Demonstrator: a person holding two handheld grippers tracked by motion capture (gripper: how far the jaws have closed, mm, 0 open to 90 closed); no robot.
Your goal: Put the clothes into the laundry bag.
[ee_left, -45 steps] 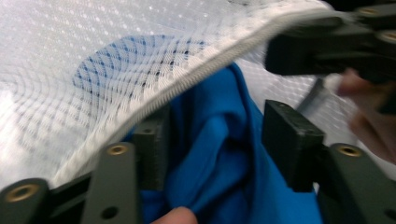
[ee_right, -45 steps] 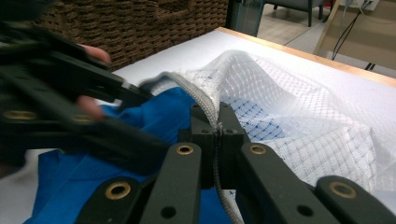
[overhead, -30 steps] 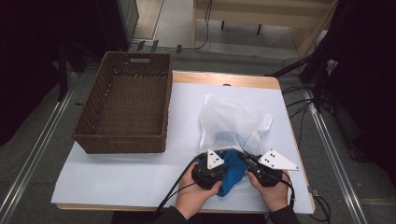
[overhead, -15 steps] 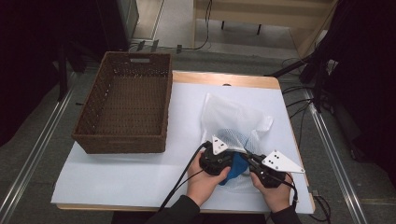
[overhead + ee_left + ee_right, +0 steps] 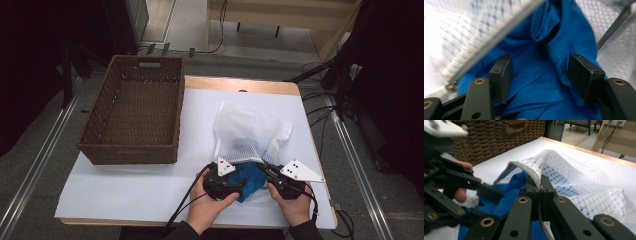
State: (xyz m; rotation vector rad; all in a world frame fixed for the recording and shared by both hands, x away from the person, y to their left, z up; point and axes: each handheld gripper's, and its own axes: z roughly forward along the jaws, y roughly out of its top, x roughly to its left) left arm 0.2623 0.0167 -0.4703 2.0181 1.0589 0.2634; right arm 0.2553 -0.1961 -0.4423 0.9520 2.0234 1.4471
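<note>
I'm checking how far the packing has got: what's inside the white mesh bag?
A blue garment lies partly inside the white mesh bag, showing blue through the netting and bunched at its zippered mouth. How far in it reaches is veiled by mesh.

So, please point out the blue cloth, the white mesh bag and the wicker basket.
blue cloth (image 5: 541, 82): left gripper view, the fold between the jaws.
white mesh bag (image 5: 247, 122): high view, its upper panel.
wicker basket (image 5: 129, 154): high view, its near wall.

brown wicker basket (image 5: 134, 117) on table (image 5: 240, 86)
</note>
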